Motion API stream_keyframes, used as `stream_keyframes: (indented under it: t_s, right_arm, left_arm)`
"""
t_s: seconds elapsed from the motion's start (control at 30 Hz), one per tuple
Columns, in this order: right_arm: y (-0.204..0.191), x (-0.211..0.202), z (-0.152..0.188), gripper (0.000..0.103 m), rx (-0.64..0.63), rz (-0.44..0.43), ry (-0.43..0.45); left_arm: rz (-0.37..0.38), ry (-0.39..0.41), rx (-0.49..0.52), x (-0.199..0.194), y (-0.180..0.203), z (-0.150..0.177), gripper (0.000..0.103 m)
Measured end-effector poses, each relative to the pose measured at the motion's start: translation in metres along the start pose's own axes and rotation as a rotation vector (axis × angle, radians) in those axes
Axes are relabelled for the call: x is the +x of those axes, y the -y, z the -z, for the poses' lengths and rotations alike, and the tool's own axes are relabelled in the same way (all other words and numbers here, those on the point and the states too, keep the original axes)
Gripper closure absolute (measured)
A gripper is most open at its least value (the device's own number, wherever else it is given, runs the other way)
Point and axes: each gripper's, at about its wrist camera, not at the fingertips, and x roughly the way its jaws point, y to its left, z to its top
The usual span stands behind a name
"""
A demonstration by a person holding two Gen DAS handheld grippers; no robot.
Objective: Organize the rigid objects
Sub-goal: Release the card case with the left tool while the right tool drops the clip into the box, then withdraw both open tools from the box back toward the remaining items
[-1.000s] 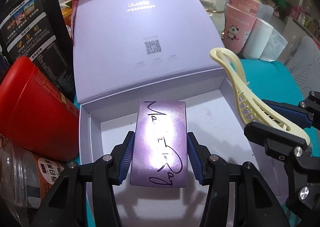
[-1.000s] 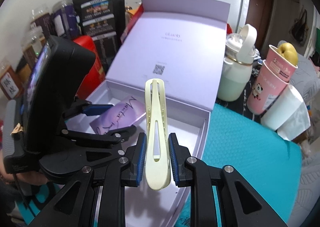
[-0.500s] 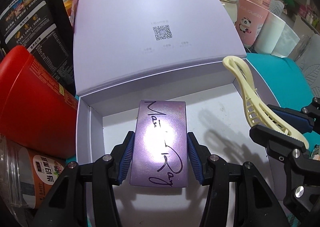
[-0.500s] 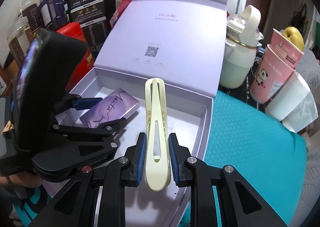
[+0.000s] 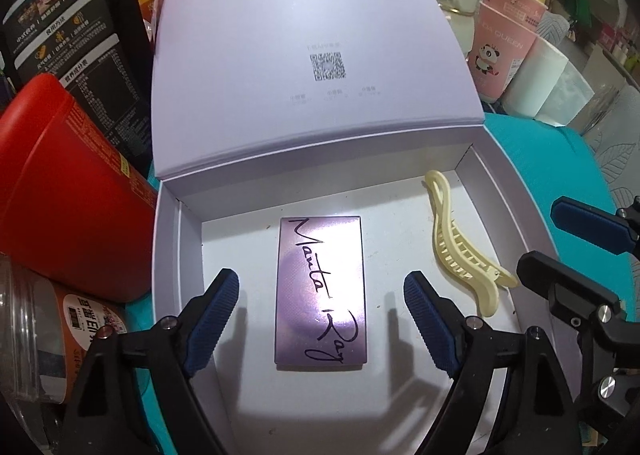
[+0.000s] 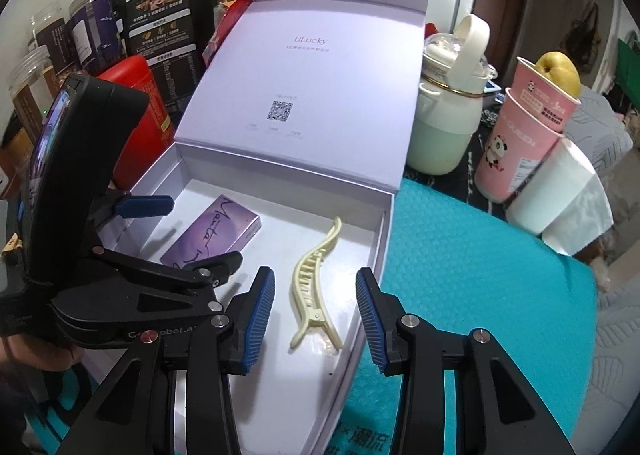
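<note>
A purple flat case [image 5: 320, 291] with black handwriting lies on the floor of an open lilac box [image 5: 172, 255]. My left gripper [image 5: 320, 303] is open, its pads either side of the case and apart from it. A cream hair clip [image 5: 460, 251] lies in the box to the right of the case. In the right wrist view the clip [image 6: 314, 287] lies between the pads of my open right gripper [image 6: 316, 311], and the case [image 6: 212, 239] lies to the left in the box [image 6: 380, 247]. The box lid [image 6: 304, 95] stands raised behind.
A red canister [image 5: 60, 183], a black pouch [image 5: 72, 35] and jars [image 5: 44, 331] crowd the box's left side. A pale green bottle [image 6: 448, 111], pink cups [image 6: 528, 127] with a yellow fruit and a tissue roll [image 6: 560, 191] stand at the right on a teal mat [image 6: 480, 275].
Both grippers have opened. The purple case and the hair clip, held before, now lie loose on the box floor.
</note>
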Motion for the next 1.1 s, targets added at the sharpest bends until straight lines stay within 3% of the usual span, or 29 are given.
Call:
stream_keyframes:
  t_s: [0.87,0.97,1.1]
  right_arm:
    - [-0.003,-0.091,0.006,0.056,0.013,0.054,0.161]
    - [-0.002,-0.103,0.008,0.047,0.016,0.062,0.184]
    - [-0.002,-0.122,0.012,0.046,0.017,0.083,0.215]
  left_arm:
    - [-0.015,0.176,0.02,-0.107,0.005,0.01,0.018]
    - [-0.009,0.198,0.025,-0.12,0.008,0.015,0.018]
    - [0.002,0.221,0.042,-0.135,0.014,0.022,0.005]
